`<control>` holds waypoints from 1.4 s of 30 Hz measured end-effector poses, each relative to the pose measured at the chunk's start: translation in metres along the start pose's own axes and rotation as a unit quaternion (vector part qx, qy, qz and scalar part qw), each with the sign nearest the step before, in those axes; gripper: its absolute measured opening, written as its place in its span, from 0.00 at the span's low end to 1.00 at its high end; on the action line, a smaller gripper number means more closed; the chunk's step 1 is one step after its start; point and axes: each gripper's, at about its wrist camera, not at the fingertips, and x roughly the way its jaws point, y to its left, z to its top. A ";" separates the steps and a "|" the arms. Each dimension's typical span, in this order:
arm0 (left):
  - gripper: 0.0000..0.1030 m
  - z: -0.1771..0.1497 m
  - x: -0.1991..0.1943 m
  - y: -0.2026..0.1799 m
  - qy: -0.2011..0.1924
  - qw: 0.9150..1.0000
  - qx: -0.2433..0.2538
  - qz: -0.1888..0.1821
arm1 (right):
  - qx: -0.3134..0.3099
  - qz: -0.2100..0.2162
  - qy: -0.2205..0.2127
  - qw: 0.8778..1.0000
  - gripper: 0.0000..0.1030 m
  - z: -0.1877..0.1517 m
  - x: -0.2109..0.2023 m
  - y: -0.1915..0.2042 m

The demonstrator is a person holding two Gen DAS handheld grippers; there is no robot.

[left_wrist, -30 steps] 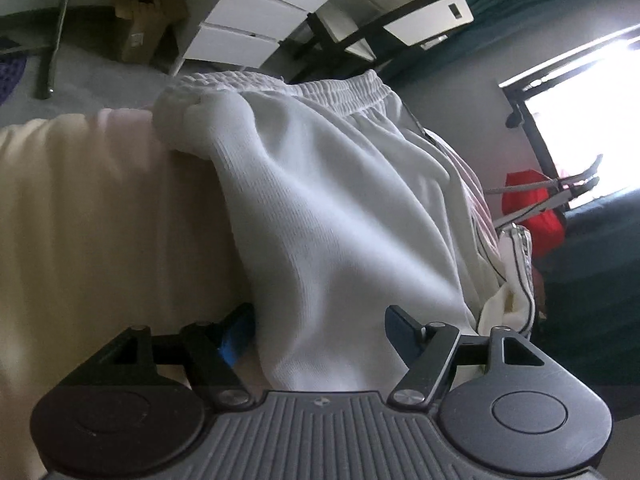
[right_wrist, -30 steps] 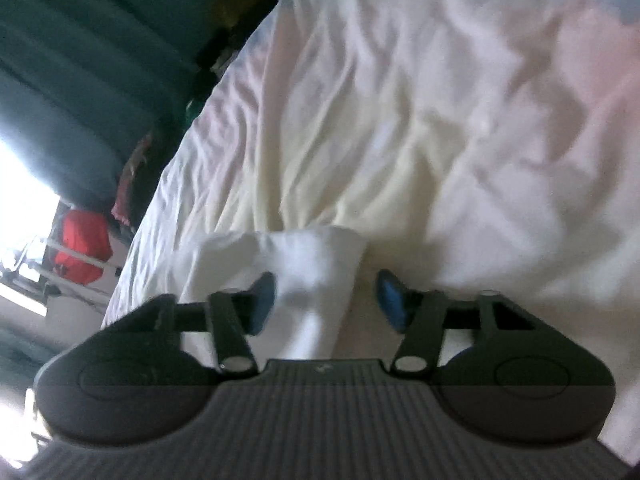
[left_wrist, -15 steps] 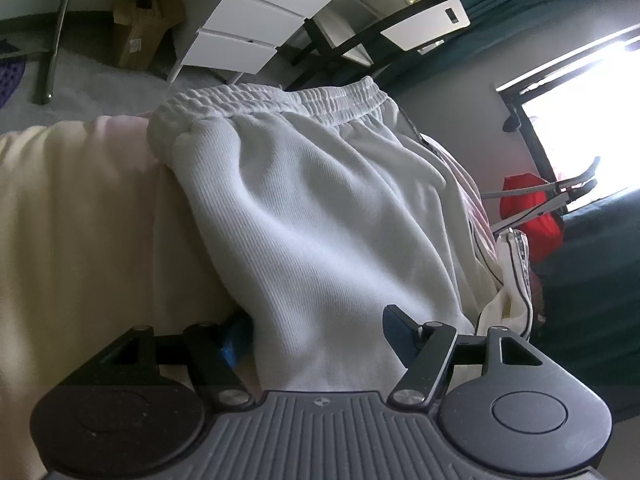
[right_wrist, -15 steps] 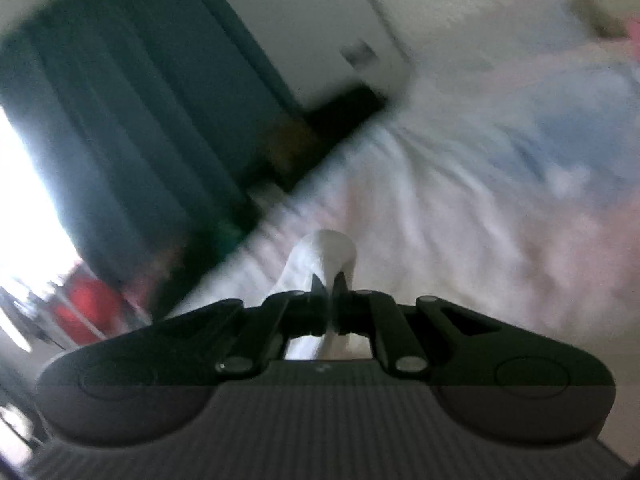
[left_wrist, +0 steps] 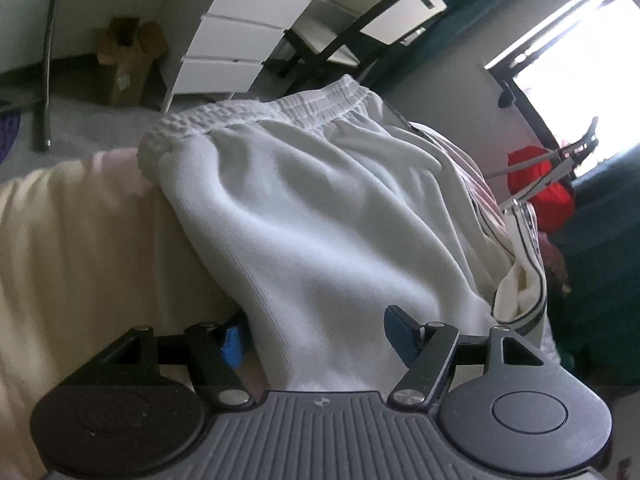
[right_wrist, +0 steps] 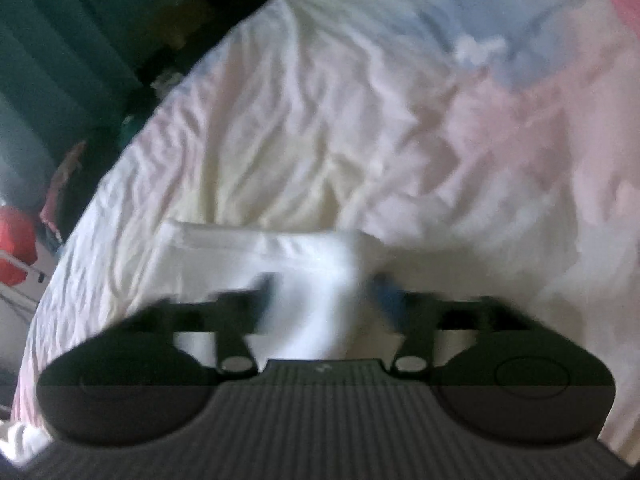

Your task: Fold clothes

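Both grippers, left point(left_wrist: 316, 336) and right point(right_wrist: 324, 296), jaws apart, straddle white ribbed-knit shorts point(left_wrist: 320, 216) on a rumpled pastel bedsheet point(right_wrist: 320, 120); next, likely pinching edges for a fold.

Each claw point(left_wrist: 316, 338) point(right_wrist: 324, 294) has a ribbed grey body, black linkages, silver screws, blue pads point(left_wrist: 394, 330).

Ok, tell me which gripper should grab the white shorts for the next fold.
Probably left: the left gripper is open, fingers straddling the white ribbed elastic-waist shorts. The right gripper is motion-blurred.
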 end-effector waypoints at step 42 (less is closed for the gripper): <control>0.09 -0.002 0.253 -0.397 -0.022 0.887 0.456 0.063 | -0.280 0.221 -0.002 0.934 0.79 -0.149 -0.016 0.160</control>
